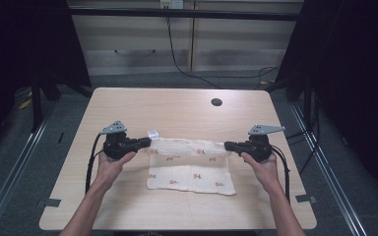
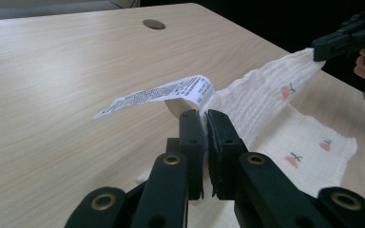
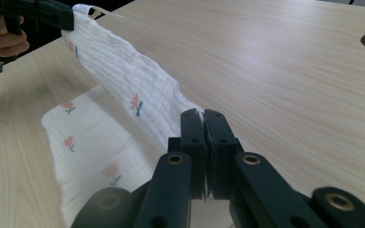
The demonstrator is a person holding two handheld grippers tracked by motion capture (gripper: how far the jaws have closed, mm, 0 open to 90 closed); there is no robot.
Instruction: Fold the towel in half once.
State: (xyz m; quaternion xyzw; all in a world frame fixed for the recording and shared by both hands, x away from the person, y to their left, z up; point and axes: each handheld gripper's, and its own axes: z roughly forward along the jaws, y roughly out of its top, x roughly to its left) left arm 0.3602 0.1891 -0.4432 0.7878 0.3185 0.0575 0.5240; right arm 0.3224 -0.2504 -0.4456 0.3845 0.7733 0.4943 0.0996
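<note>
The cloth's (image 1: 192, 169) near part lies flat on the table (image 1: 128, 206), toward the person's side. Its far edge is lifted and stretched between the two grippers: the left gripper (image 1: 145, 142) is clamped on the corner with the paper tag (image 1: 153, 133), the right gripper (image 1: 229, 146) on the opposite corner. Farther off, a round hole (image 1: 216, 102) sits in the tabletop.
</note>
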